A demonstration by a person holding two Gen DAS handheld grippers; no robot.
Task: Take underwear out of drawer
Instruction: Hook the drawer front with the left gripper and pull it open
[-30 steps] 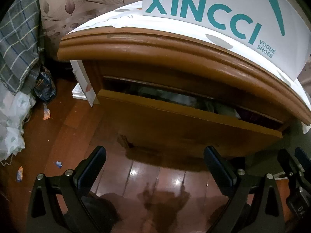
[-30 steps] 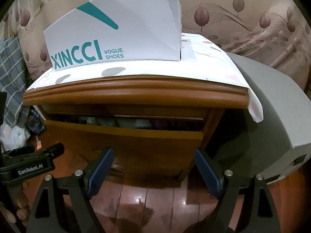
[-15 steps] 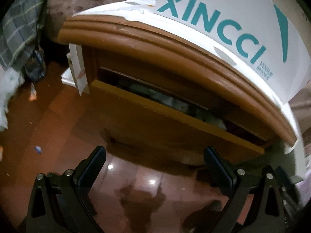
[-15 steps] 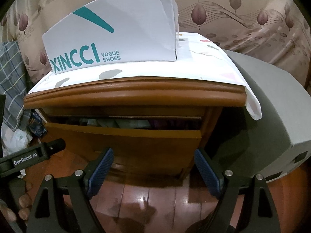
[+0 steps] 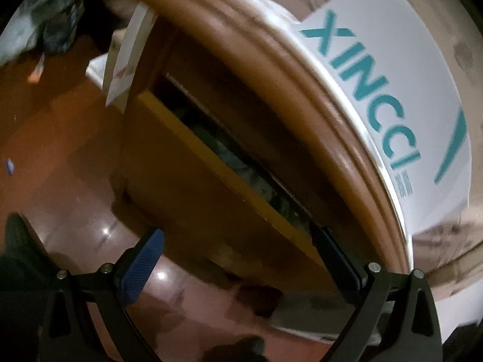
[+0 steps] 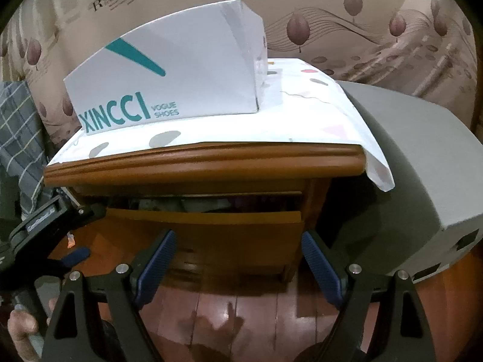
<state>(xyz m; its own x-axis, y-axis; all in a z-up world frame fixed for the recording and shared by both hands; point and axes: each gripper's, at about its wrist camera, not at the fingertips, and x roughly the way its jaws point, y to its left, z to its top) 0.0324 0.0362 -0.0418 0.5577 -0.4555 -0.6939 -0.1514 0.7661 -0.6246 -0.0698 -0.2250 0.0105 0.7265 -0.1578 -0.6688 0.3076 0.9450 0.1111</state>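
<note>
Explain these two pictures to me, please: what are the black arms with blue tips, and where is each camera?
They are hand-held tools, not a robot. Each camera sits on one tool and looks along its two fingers. The left gripper and right gripper are both open and hold nothing. Ahead stands a wooden nightstand with its drawer partly open; cloth shows inside, too dark to identify. A white shoe box stands on the spotted cloth on top. The right view also shows the left tool at its left edge.
</note>
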